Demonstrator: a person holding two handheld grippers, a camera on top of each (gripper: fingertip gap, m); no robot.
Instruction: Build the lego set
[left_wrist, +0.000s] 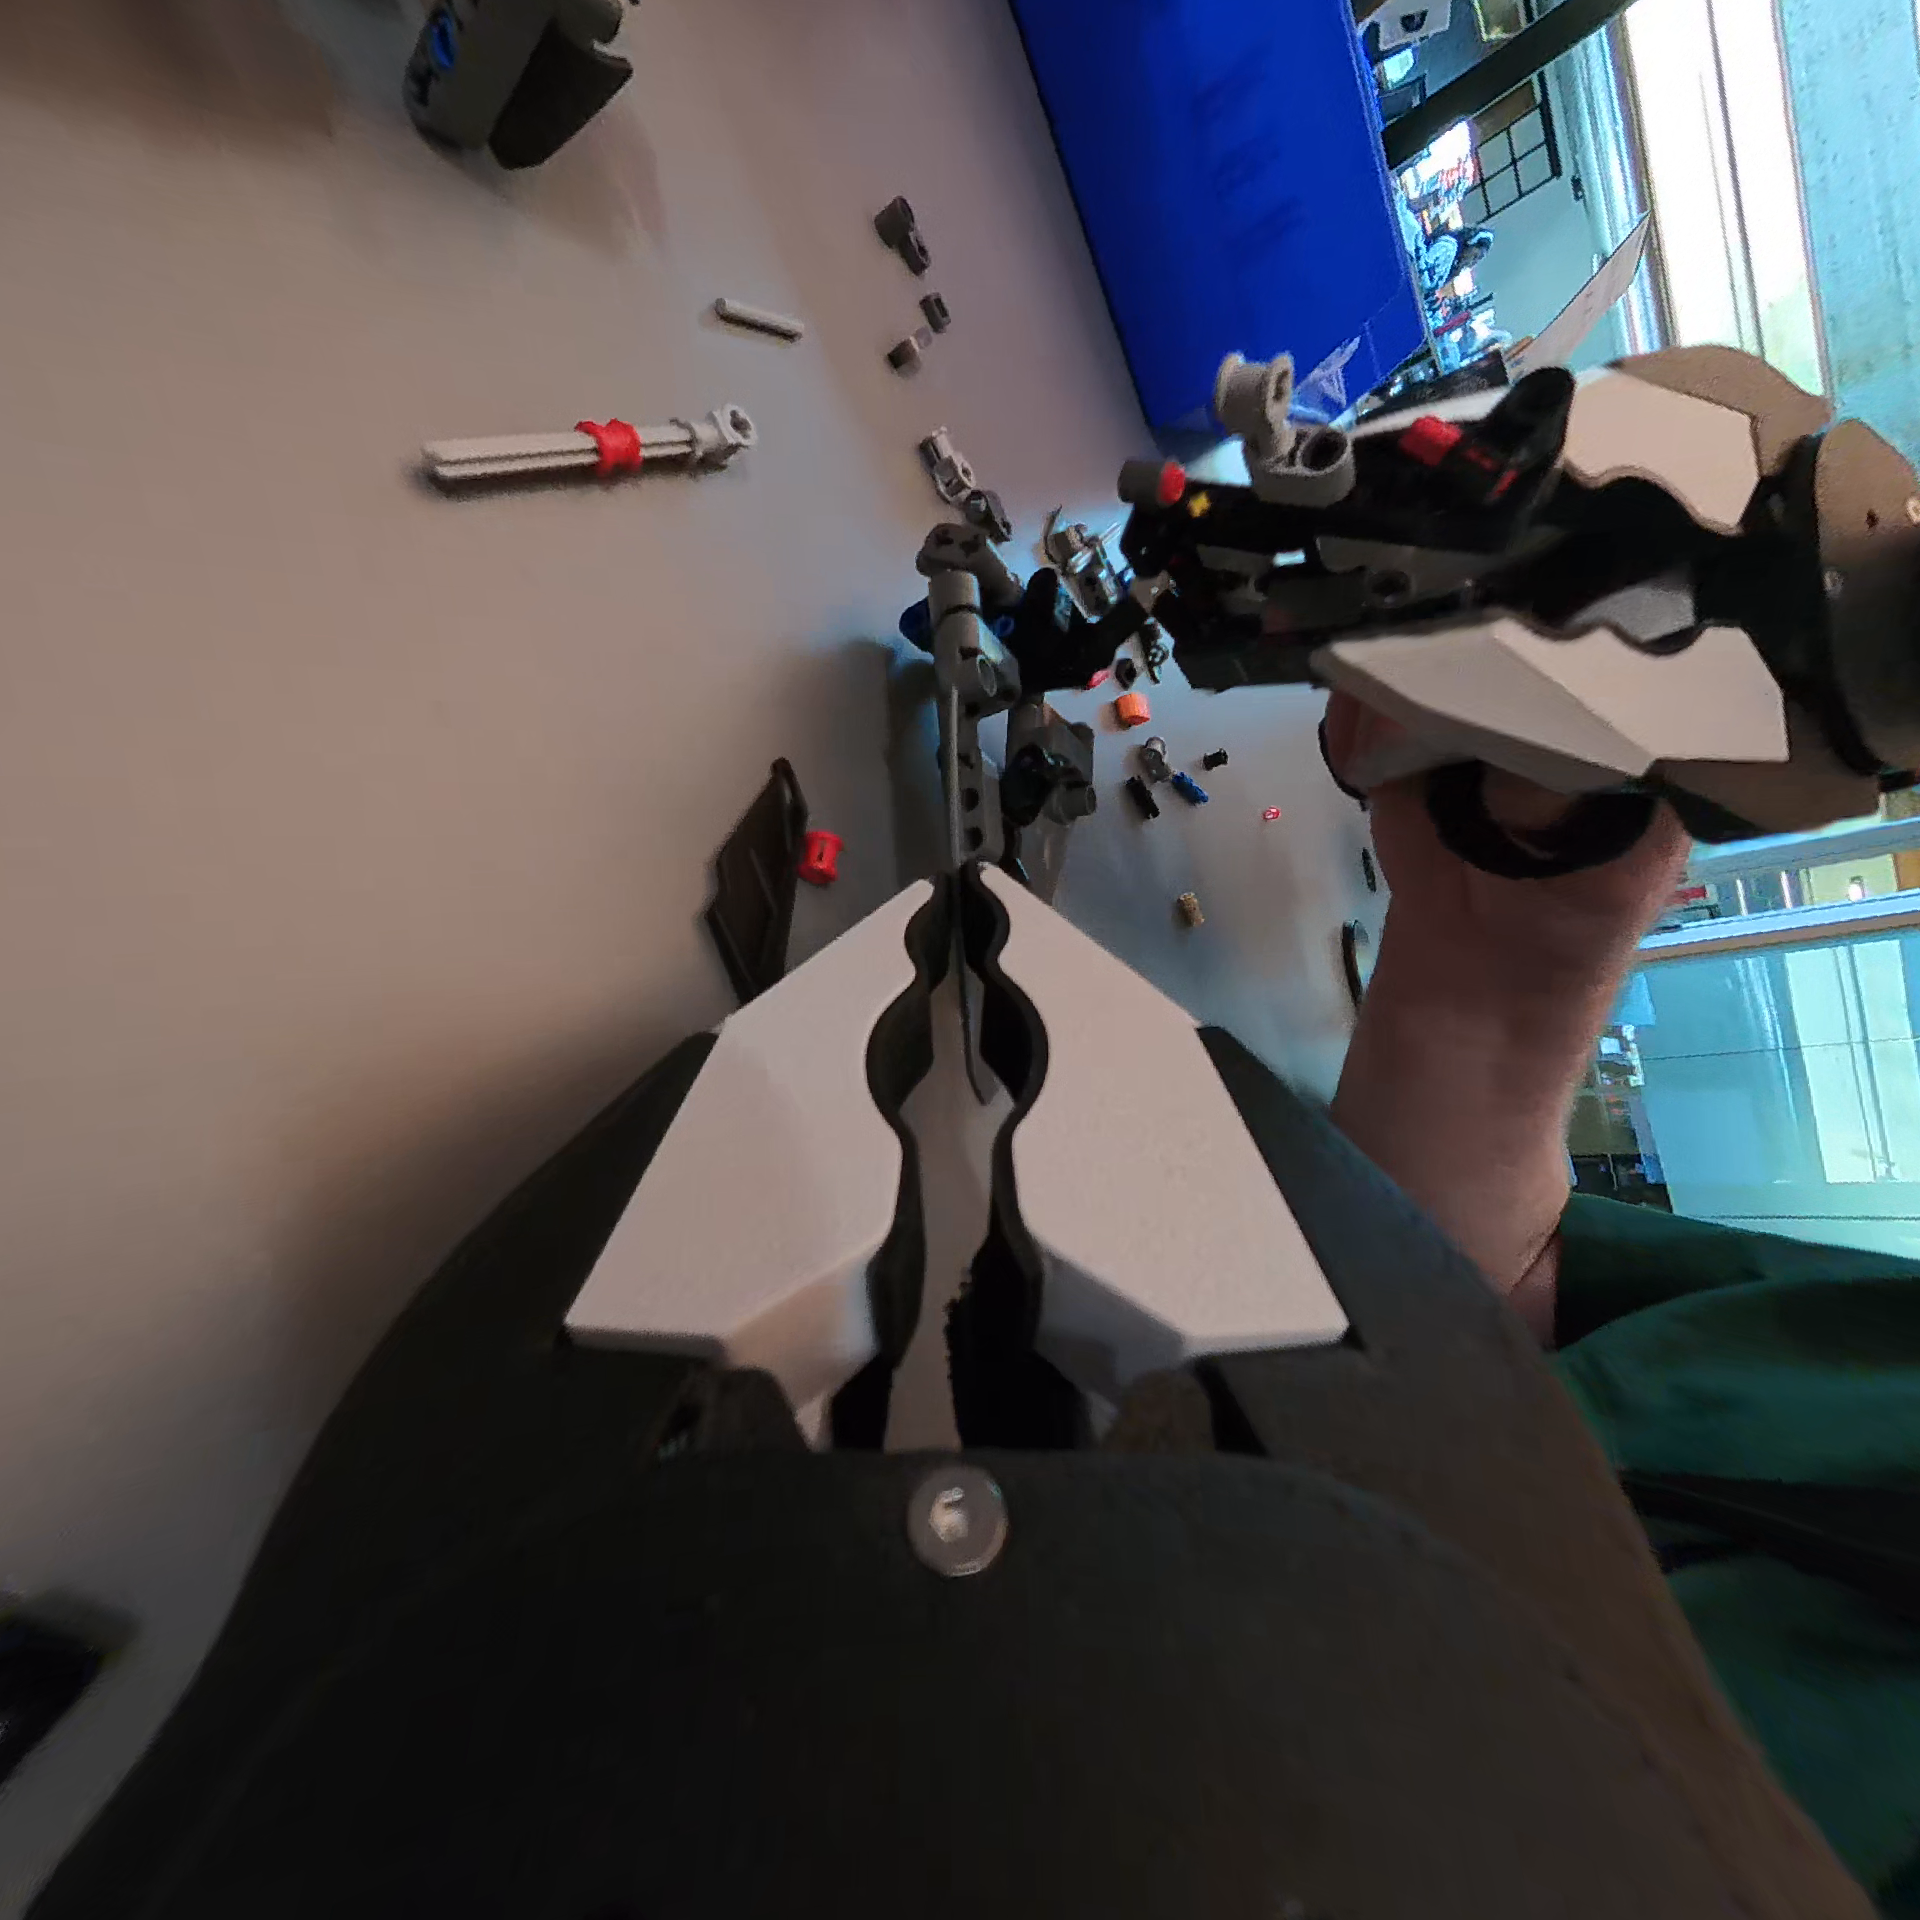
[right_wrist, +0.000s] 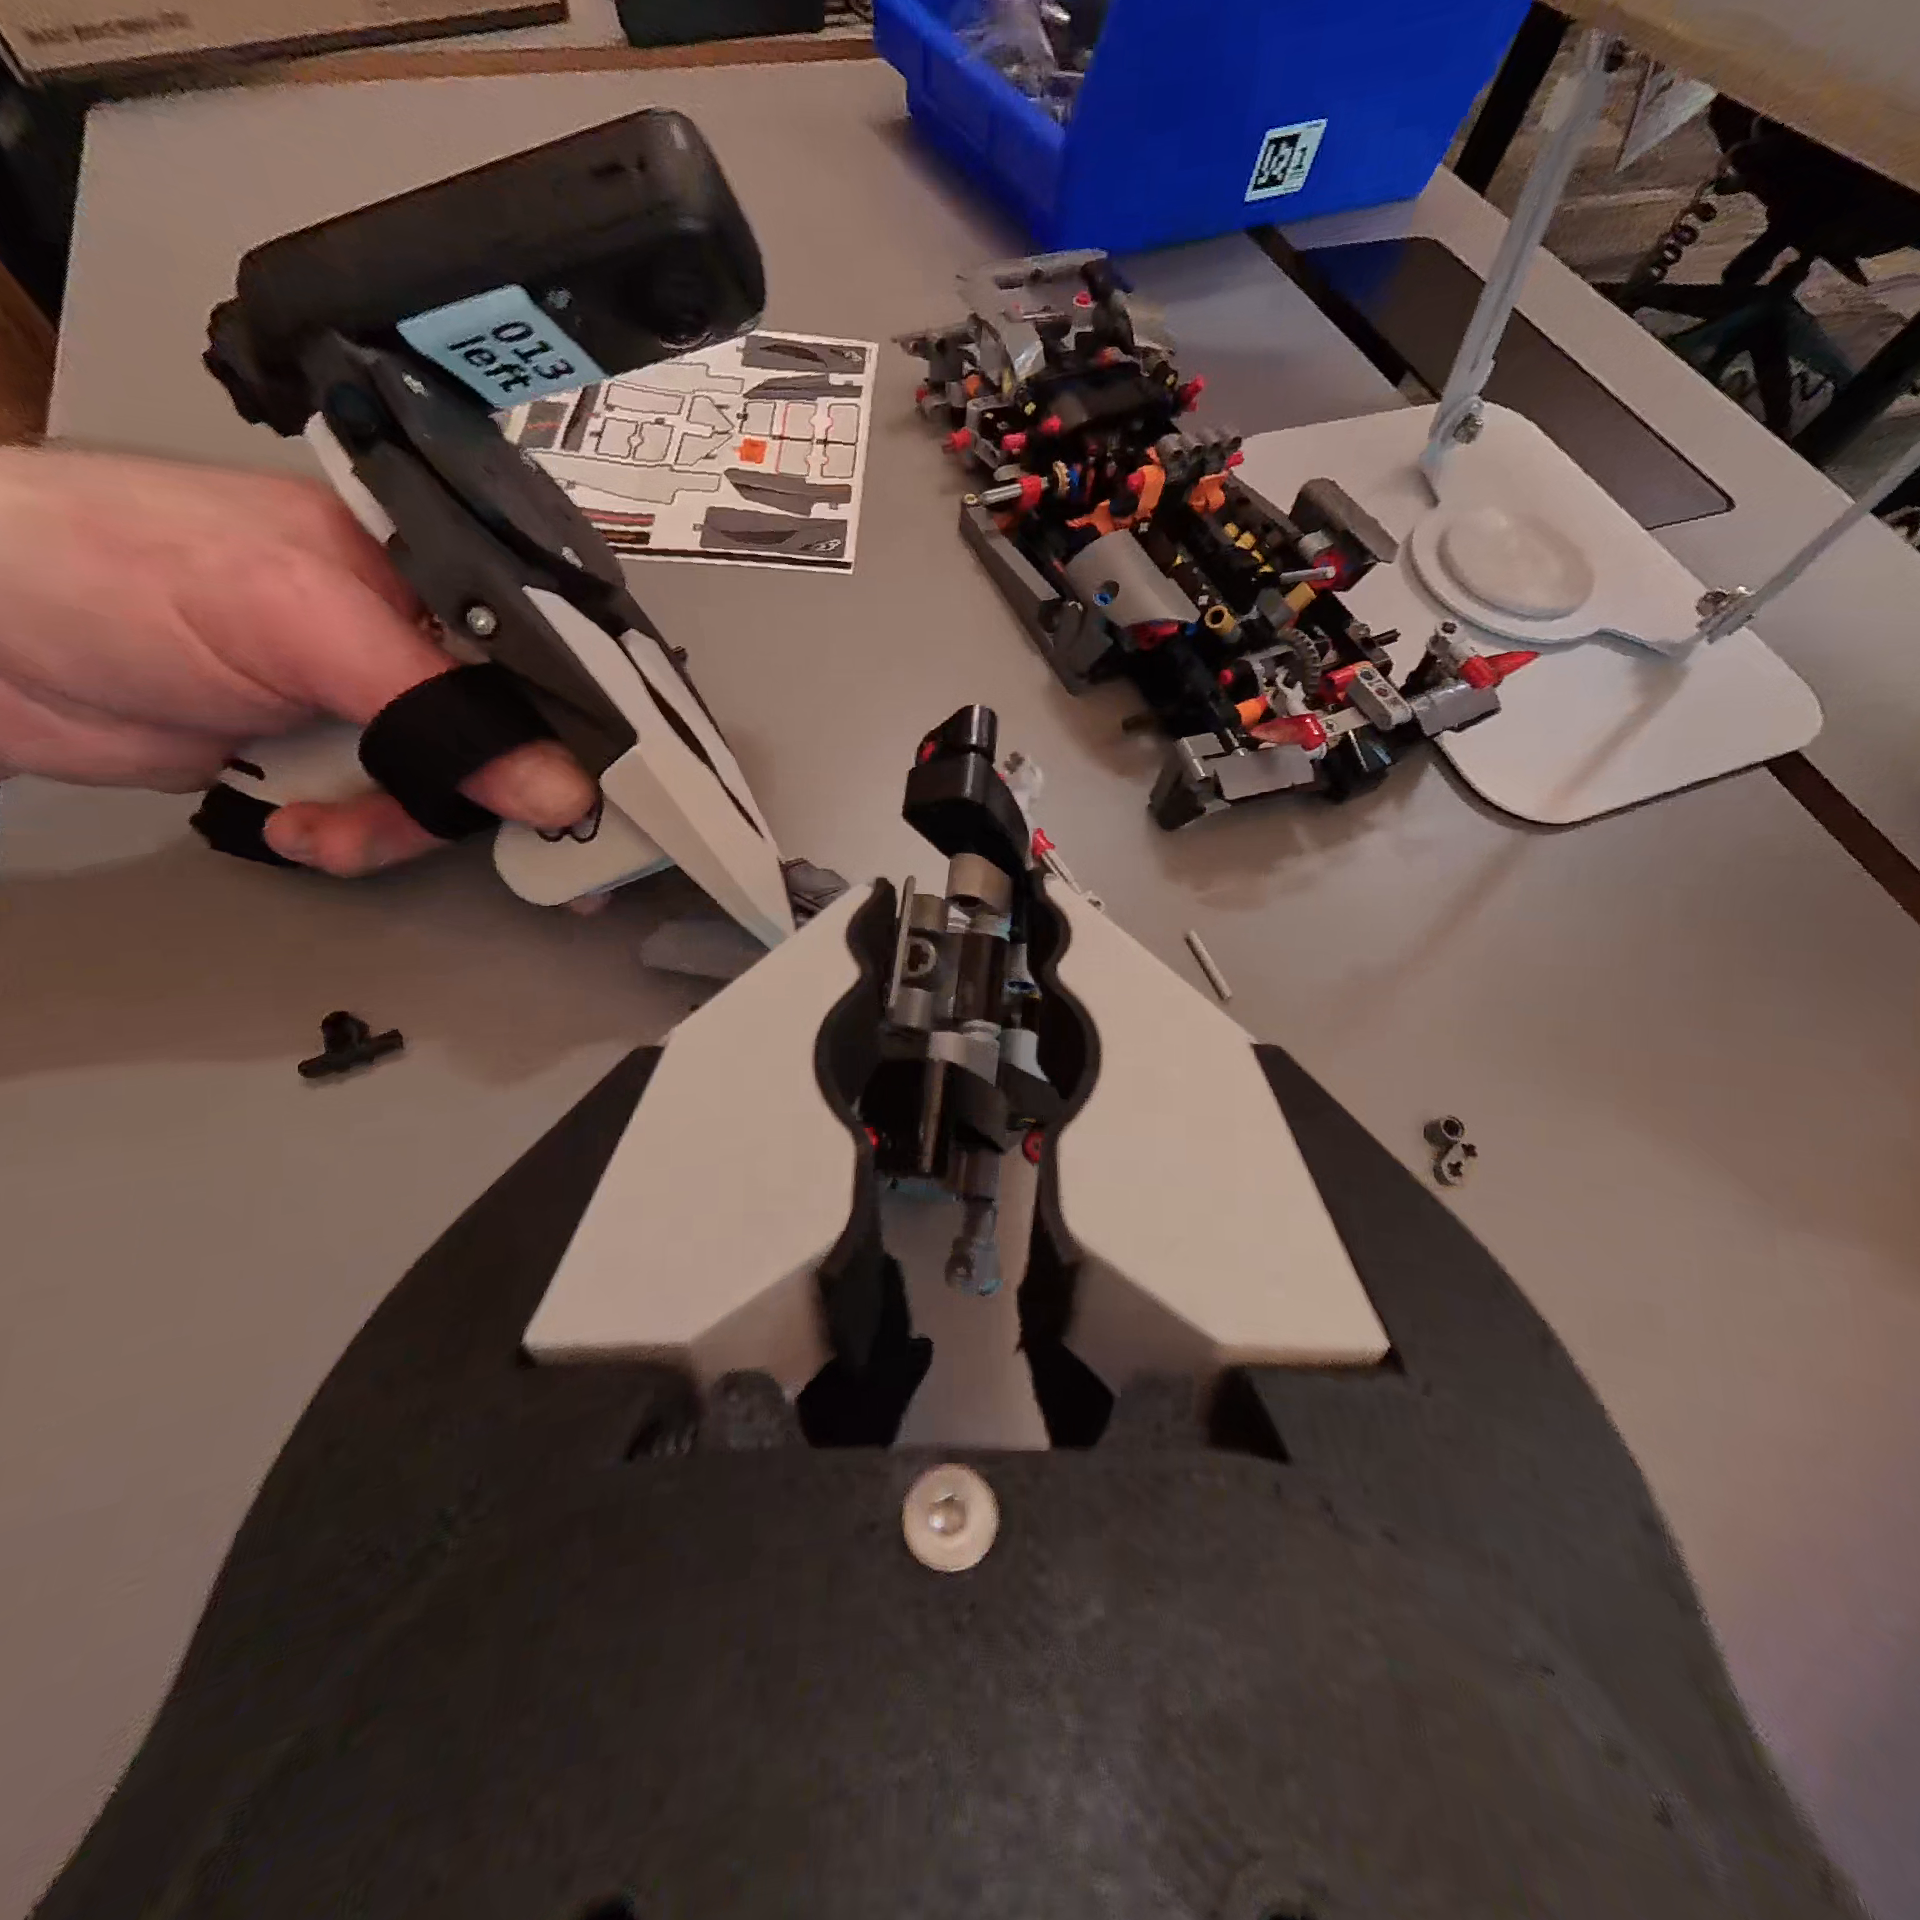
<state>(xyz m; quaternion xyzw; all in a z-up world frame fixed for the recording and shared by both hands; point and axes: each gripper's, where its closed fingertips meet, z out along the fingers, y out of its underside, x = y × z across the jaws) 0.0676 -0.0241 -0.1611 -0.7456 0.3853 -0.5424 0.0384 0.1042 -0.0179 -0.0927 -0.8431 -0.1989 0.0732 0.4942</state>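
While each claw grips lego, the left claw (left_wrist: 961, 883) hides its grey beam's (left_wrist: 968, 769) end.

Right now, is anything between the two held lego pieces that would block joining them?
Nothing visible. The left gripper pinches a grey beam piece; the right gripper clamps a black sub-assembly. In the left wrist view, only open air above scattered loose parts separates them.

chassis (right_wrist: 1164, 540): part-built, flat on table | sub-assembly (right_wrist: 961, 997): black-grey, upright, possibly clamped
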